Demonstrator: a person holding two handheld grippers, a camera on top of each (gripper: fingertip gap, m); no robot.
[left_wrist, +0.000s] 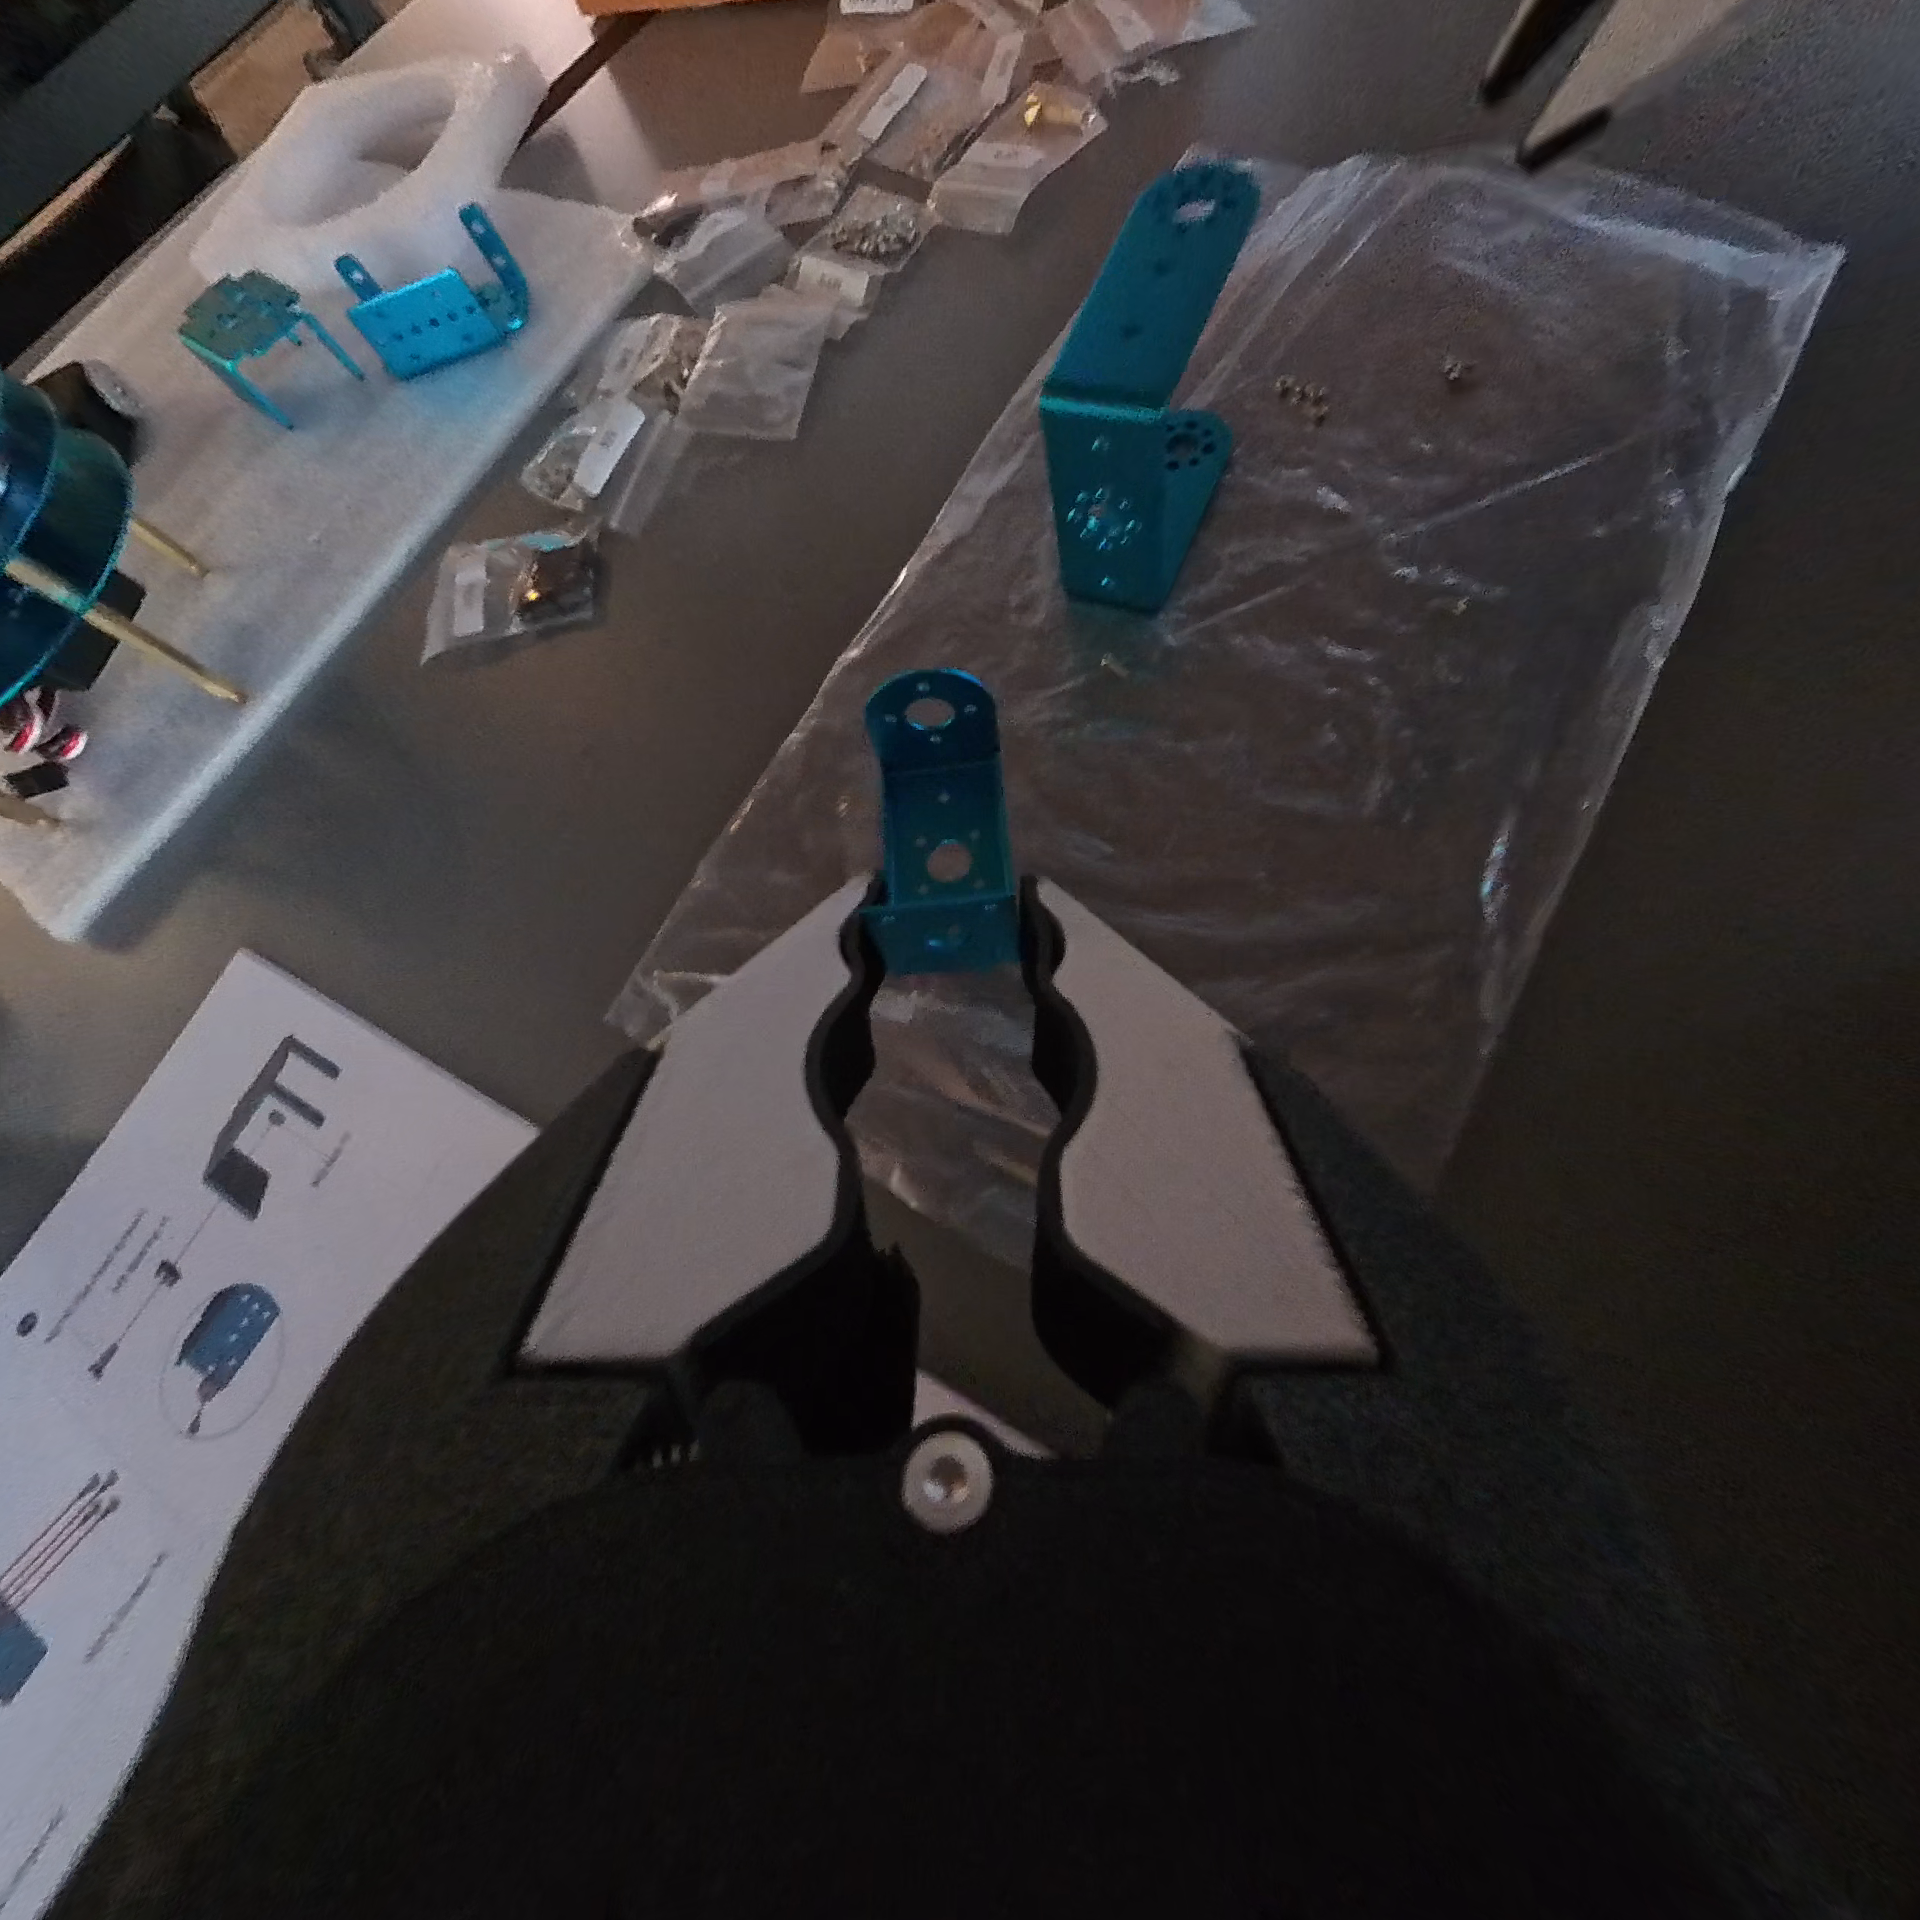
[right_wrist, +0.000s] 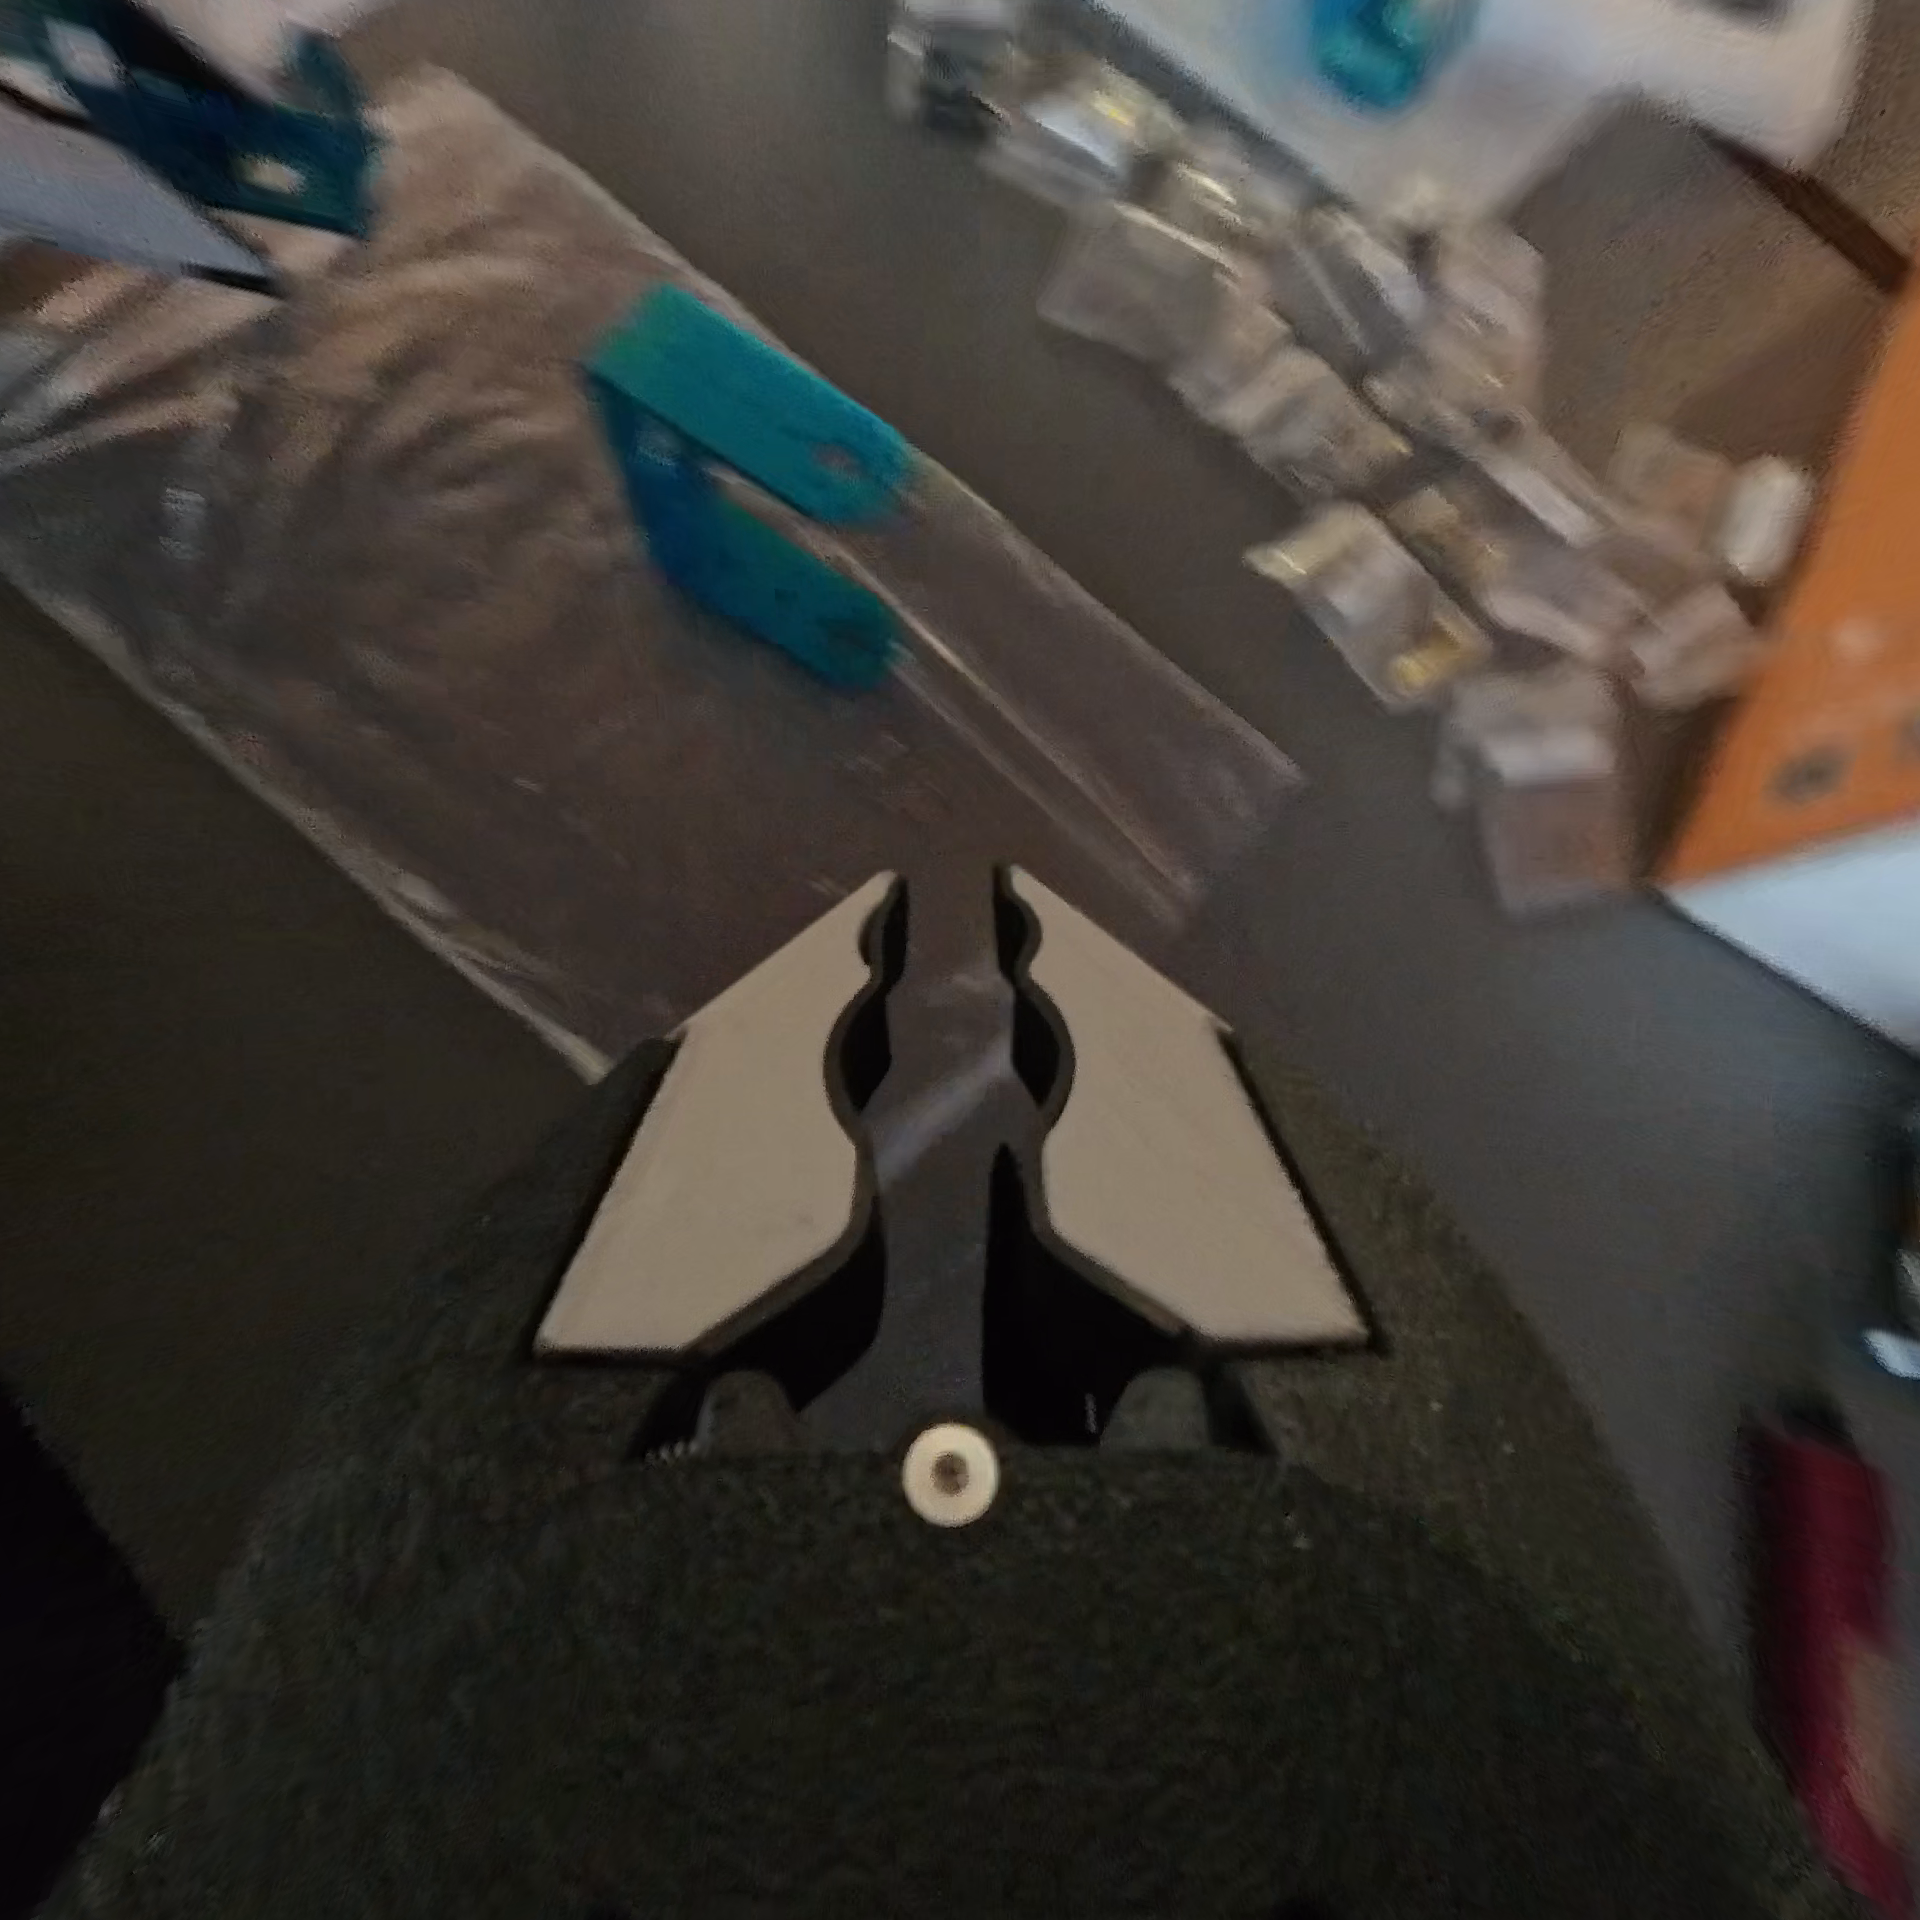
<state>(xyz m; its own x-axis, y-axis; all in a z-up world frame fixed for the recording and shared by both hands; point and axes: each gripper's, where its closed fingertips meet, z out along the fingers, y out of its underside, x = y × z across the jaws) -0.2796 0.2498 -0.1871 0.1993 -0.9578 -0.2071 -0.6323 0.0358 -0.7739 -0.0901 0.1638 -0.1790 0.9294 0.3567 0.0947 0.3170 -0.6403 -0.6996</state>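
Note:
My left gripper (left_wrist: 951, 894) is shut on a small blue metal bracket (left_wrist: 940, 800), gripping its near end so the bracket sticks out forward above a clear plastic bag (left_wrist: 1455, 623). A larger blue U-shaped bracket (left_wrist: 1127, 416) stands on the bag farther ahead. In the blurred right wrist view, my right gripper (right_wrist: 948, 883) is empty, its jaws a narrow gap apart, over the near edge of the plastic bag (right_wrist: 416, 520). The U-shaped bracket (right_wrist: 748, 478) lies ahead of it. The small bracket in the left gripper shows at the top left (right_wrist: 239, 145).
A white foam sheet (left_wrist: 260, 540) on the left bears two more blue brackets (left_wrist: 436, 312) and a partly built blue assembly (left_wrist: 52, 540). Several small bags of hardware (left_wrist: 831, 208) lie at the back. A printed instruction sheet (left_wrist: 208, 1247) lies near left. Tiny loose screws (left_wrist: 1299, 393) sit on the bag. An orange box (right_wrist: 1829, 623) stands at right. Left tips to right tips: about 20 cm.

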